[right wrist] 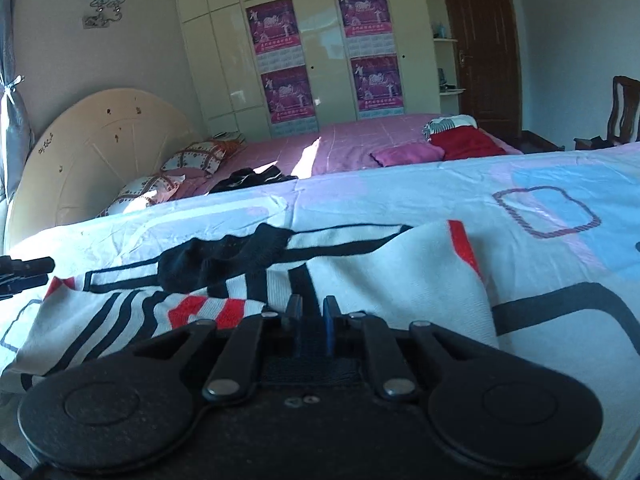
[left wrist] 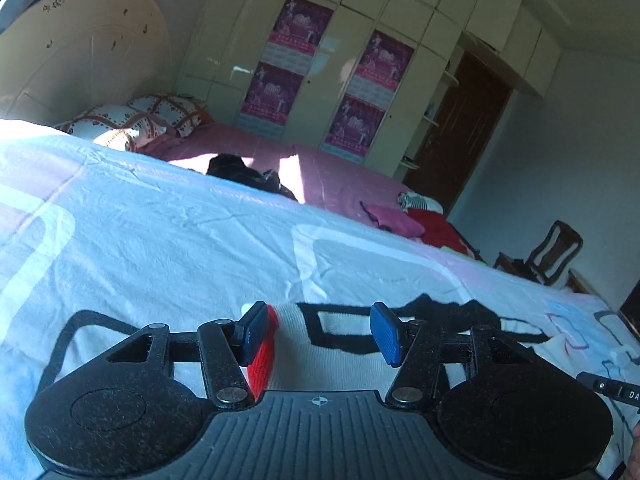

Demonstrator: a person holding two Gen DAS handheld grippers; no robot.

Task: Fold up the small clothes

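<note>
L gripper sits low over the near edge of the bed sheet, jaws spread wide w/ nothing between them; blue pads rest just above the white knit garment, its red trim touching the left pad. R gripper has jaws nearly closed; can't tell if cloth is pinched. The garment, white w/ black and red stripes, lies crumpled along the near edge, black collar on top. Past the far edge: pink bed, pillows, wardrobe.
</note>
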